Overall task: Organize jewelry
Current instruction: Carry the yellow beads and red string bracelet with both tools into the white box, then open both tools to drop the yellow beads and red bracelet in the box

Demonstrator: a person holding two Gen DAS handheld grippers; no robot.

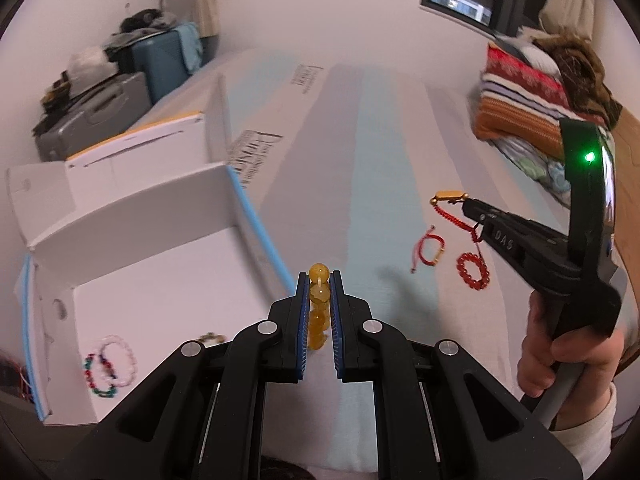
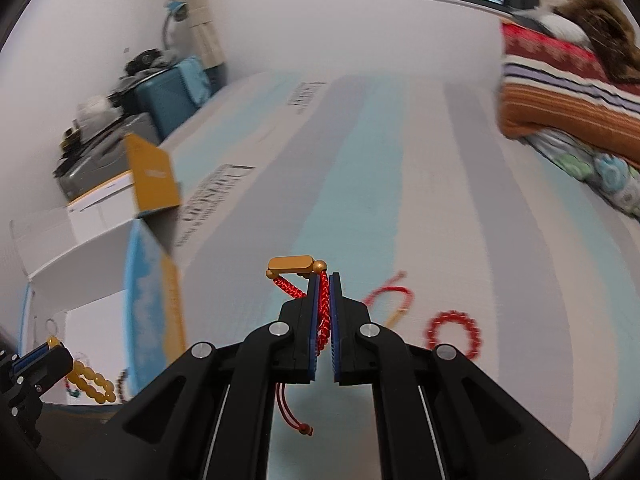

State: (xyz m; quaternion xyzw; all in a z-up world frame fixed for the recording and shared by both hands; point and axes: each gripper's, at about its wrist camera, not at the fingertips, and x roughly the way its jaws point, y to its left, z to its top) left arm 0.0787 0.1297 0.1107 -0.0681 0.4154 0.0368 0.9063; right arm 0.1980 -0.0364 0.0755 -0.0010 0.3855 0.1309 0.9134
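My left gripper [image 1: 319, 280] is shut on a yellow bead bracelet [image 1: 319, 312], held above the bed just right of the open white box [image 1: 160, 264]; the bracelet also shows in the right wrist view [image 2: 90, 382]. My right gripper [image 2: 325, 280] is shut on a red cord bracelet with a gold bar [image 2: 291, 265], lifted off the bed; it shows in the left wrist view [image 1: 447, 196]. A red cord bracelet [image 1: 428, 249] and a red bead bracelet [image 1: 473, 271] lie on the bed. A white bead bracelet [image 1: 120, 360] and a multicolour one [image 1: 98, 378] lie in the box.
The striped blue, grey and white bedspread [image 1: 360, 140] stretches ahead. Folded blankets and clothes [image 1: 532, 100] are stacked at the right. Suitcases [image 1: 108, 108] stand by the wall at the left. The box's raised flaps [image 1: 132, 204] stand between its floor and the bed.
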